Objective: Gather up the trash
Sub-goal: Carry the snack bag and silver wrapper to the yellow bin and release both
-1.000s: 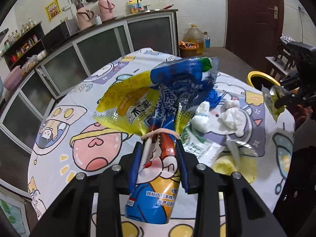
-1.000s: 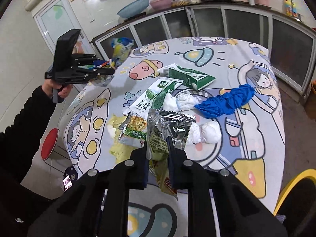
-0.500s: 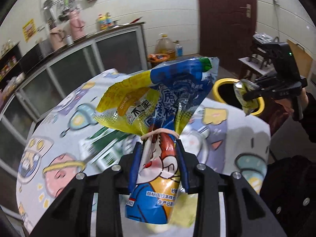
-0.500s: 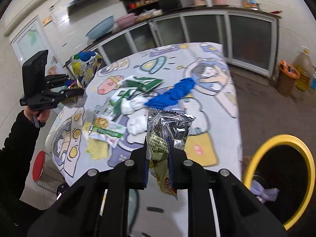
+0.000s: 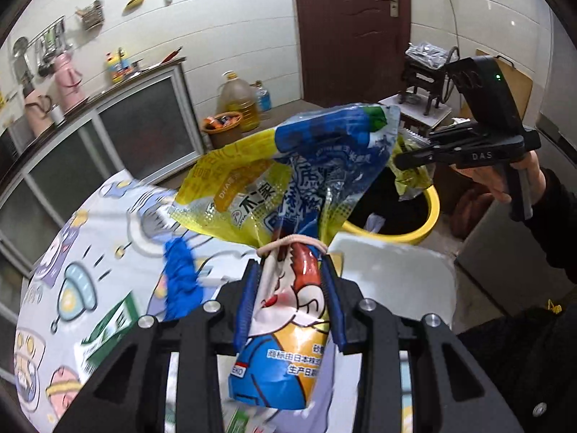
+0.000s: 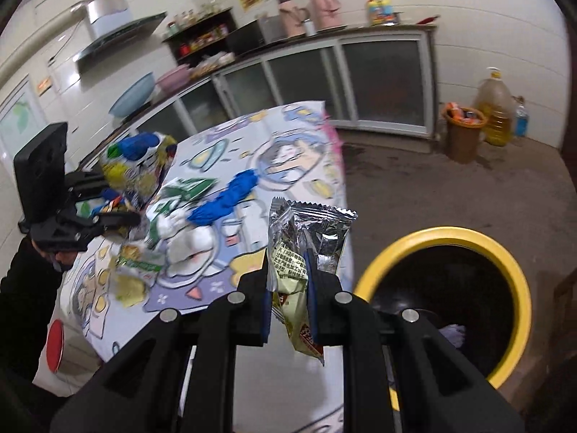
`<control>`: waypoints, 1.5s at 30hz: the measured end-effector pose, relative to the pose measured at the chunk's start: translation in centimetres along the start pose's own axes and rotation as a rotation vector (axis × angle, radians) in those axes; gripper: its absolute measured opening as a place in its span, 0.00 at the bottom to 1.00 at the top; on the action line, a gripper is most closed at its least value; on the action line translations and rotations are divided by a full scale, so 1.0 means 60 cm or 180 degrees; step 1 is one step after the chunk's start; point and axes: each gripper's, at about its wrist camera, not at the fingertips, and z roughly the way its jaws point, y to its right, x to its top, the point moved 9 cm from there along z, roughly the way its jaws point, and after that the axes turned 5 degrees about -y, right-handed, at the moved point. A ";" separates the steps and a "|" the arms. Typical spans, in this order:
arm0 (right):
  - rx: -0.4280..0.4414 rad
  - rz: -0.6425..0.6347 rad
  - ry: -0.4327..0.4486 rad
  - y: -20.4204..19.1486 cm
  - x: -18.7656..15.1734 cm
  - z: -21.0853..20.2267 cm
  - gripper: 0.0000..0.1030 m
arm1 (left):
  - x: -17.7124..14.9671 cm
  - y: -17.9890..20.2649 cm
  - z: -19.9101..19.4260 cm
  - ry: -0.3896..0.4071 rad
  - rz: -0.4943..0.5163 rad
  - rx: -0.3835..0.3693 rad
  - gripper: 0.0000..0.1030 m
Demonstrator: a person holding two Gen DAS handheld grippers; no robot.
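My left gripper (image 5: 290, 270) is shut on a big yellow and blue snack bag (image 5: 288, 173) tied with a rubber band, held in the air over the table's end. My right gripper (image 6: 290, 263) is shut on a silver and green wrapper (image 6: 306, 238), just left of the yellow-rimmed bin (image 6: 519, 278). In the left wrist view the right gripper (image 5: 400, 160) holds that wrapper (image 5: 411, 176) above the bin (image 5: 431, 213). In the right wrist view the left gripper (image 6: 133, 216) with its bag (image 6: 137, 162) hangs over the table's left side.
On the cartoon tablecloth (image 6: 295, 151) lie a blue rag (image 6: 230, 198), green and white packets (image 6: 180, 187), crumpled white tissues (image 6: 191, 241) and yellow scraps (image 6: 130, 288). A brown basket (image 6: 463, 133) and an oil jug (image 6: 496, 112) stand on the floor by the cabinets. A red stool (image 6: 54, 339) is lower left.
Both grippers have swung across from over the table toward the yellow-rimmed bin, each still holding its trash. The right gripper's wrapper now hangs at the bin's rim.
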 end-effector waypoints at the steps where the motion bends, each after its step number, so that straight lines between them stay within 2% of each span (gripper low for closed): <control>1: -0.0039 0.0064 0.0034 0.016 0.000 -0.006 0.15 | 0.014 0.010 0.010 0.0022 0.0009 -0.0050 0.32; 8: -0.0247 0.0421 0.0106 0.106 -0.015 -0.022 0.15 | 0.081 0.067 0.075 0.0055 0.0054 -0.0268 0.32; 15: -0.0396 0.0652 0.0046 0.171 -0.044 -0.015 0.15 | 0.124 0.125 0.154 -0.0028 0.0072 -0.0489 0.32; 23: -0.0537 0.0929 -0.0058 0.235 -0.085 -0.003 0.16 | 0.160 0.169 0.233 -0.0138 -0.0017 -0.0608 0.32; 34: -0.0626 0.1212 -0.0206 0.292 -0.134 0.014 0.16 | 0.186 0.215 0.315 -0.0288 -0.0141 -0.0744 0.32; 41: -0.0731 0.1246 -0.0232 0.307 -0.139 0.015 0.17 | 0.200 0.229 0.334 -0.0292 -0.0194 -0.0783 0.33; 42: -0.0742 0.1265 -0.0236 0.311 -0.139 0.015 0.22 | 0.202 0.230 0.332 -0.0284 -0.0234 -0.0817 0.39; 43: -0.0764 0.1313 -0.0225 0.316 -0.140 0.013 0.24 | 0.200 0.225 0.327 -0.0260 -0.0264 -0.0848 0.53; 45: -0.0825 0.1354 -0.0202 0.324 -0.145 0.006 0.42 | 0.205 0.220 0.321 -0.0185 -0.0325 -0.0797 0.74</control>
